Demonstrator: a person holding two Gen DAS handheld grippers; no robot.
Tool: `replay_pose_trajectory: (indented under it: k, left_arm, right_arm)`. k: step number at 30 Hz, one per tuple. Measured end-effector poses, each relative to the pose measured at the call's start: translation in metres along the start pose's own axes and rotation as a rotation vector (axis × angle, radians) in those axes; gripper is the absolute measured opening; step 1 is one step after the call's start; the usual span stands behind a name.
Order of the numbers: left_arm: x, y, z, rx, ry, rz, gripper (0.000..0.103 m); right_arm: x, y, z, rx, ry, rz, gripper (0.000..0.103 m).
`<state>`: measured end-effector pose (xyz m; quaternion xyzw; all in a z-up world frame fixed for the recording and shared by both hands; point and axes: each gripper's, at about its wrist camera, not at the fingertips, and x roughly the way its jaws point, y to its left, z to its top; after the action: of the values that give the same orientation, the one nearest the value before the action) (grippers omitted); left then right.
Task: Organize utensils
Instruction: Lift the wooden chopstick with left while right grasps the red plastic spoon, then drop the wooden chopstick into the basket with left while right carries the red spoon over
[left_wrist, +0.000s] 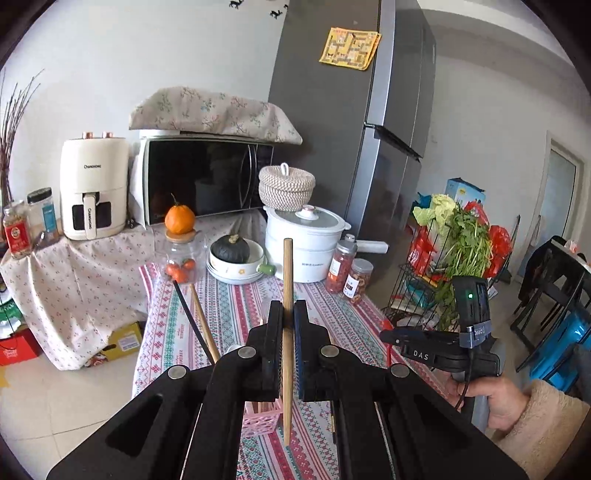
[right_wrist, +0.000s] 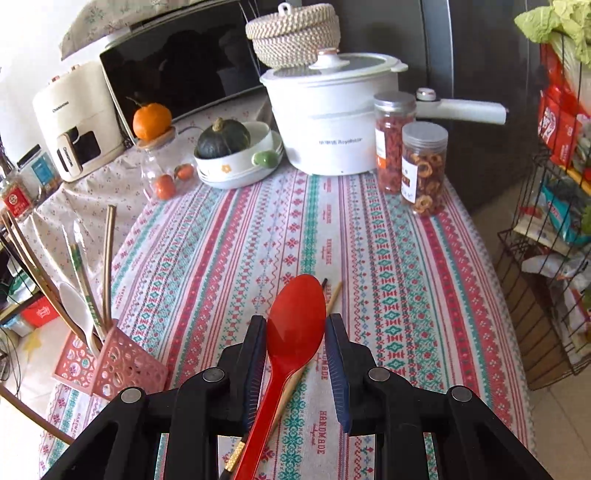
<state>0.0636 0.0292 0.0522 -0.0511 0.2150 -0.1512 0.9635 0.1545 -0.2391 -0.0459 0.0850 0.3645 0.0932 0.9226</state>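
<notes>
Your left gripper (left_wrist: 287, 325) is pinched on a wooden chopstick (left_wrist: 287, 332), held upright just above the pink utensil basket (left_wrist: 258, 421). Your right gripper (right_wrist: 295, 354) is spread either side of a red spoon (right_wrist: 291, 332) lying on the striped tablecloth (right_wrist: 388, 258), across another chopstick (right_wrist: 334, 295). By my reading you're partway: chopsticks and a white spoon (right_wrist: 75, 306) already stand in the basket. Only the right view shows those contents; only the left shows your right hand (left_wrist: 491, 402).
</notes>
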Motion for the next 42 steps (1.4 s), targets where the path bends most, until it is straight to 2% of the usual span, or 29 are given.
replay_pose_trajectory:
  k: [5, 9, 14, 24, 26, 27, 29, 30, 32, 34, 36, 42]
  left_arm:
    - [-0.013, 0.015, 0.01, -0.029, -0.142, 0.067, 0.005]
    - [0.0, 0.023, 0.008, -0.006, -0.178, 0.111, 0.005]
    - [0.026, 0.027, -0.003, 0.031, -0.138, 0.131, 0.006]
    - [0.078, 0.043, -0.023, 0.012, 0.054, 0.116, 0.008]
    - [0.082, 0.044, -0.024, 0.01, 0.088, 0.112, 0.023]
    - [0.082, 0.045, -0.024, 0.008, 0.099, 0.11, 0.042]
    - [0.076, 0.046, -0.025, -0.009, 0.089, 0.112, 0.064]
    - [0.072, 0.047, -0.024, -0.017, 0.088, 0.113, 0.071]
    - [0.067, 0.051, -0.023, -0.03, 0.111, 0.121, 0.075]
    - [0.062, 0.056, -0.024, -0.05, 0.14, 0.14, 0.086]
    - [0.059, 0.063, -0.026, -0.078, 0.183, 0.172, 0.092]
    - [0.065, 0.09, -0.049, -0.106, 0.338, 0.276, 0.097]
  right_arm:
    - [-0.018, 0.011, 0.007, 0.0, -0.074, 0.019, 0.028]
    - [-0.021, 0.02, 0.007, -0.037, -0.105, 0.006, 0.028]
    - [-0.014, 0.027, 0.005, -0.055, -0.095, 0.009, 0.028]
    - [-0.018, 0.044, 0.006, -0.064, -0.158, 0.011, 0.028]
    - [-0.02, 0.05, 0.008, -0.064, -0.183, 0.012, 0.028]
    - [-0.022, 0.053, 0.009, -0.067, -0.198, 0.011, 0.028]
    - [-0.025, 0.062, 0.011, -0.074, -0.233, 0.007, 0.029]
    - [-0.026, 0.066, 0.012, -0.075, -0.252, 0.006, 0.029]
    - [-0.029, 0.074, 0.014, -0.071, -0.287, 0.005, 0.029]
    - [-0.032, 0.082, 0.017, -0.063, -0.323, 0.004, 0.029]
    - [-0.032, 0.091, 0.019, -0.061, -0.353, 0.0, 0.029]
    - [-0.03, 0.116, 0.021, -0.068, -0.441, -0.027, 0.029]
